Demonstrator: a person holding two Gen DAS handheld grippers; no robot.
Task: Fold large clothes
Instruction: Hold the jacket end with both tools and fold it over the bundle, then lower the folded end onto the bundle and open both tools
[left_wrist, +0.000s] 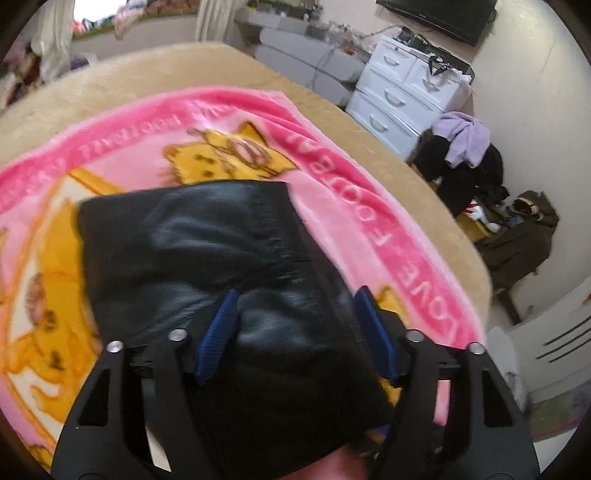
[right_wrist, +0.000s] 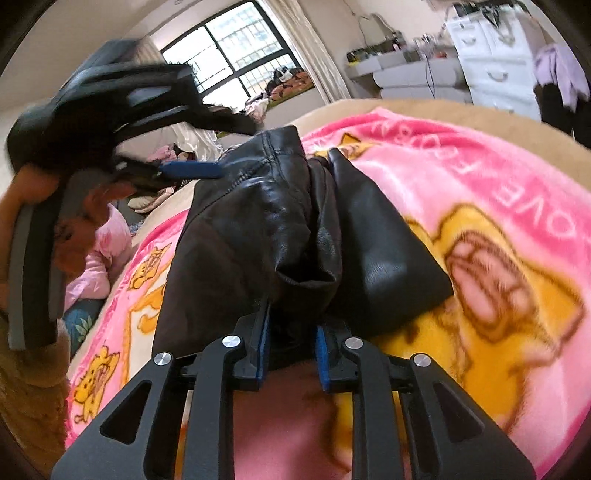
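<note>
A black leather garment (left_wrist: 192, 240) lies folded on a pink blanket with yellow cartoon cats (left_wrist: 332, 206), spread over a beige bed (left_wrist: 147, 74). My left gripper (left_wrist: 297, 332) stands open and wide over the garment's near part, its blue pads (left_wrist: 221, 328) apart with the leather between them. In the right wrist view the garment (right_wrist: 240, 240) runs away from me across the blanket (right_wrist: 480, 177). My right gripper (right_wrist: 293, 332) is shut on a bunched fold at its near end. A hand (right_wrist: 37, 192) holds the left gripper at the far end, one blue pad (right_wrist: 192, 170) showing.
A white chest of drawers (left_wrist: 402, 92) stands past the bed's right edge. Beside it, dark and lilac clothes (left_wrist: 465, 155) are heaped on a bench. Grey boxes (left_wrist: 306, 59) sit beyond the bed. A window (right_wrist: 236, 55) and pink clothing (right_wrist: 99, 258) are at the left.
</note>
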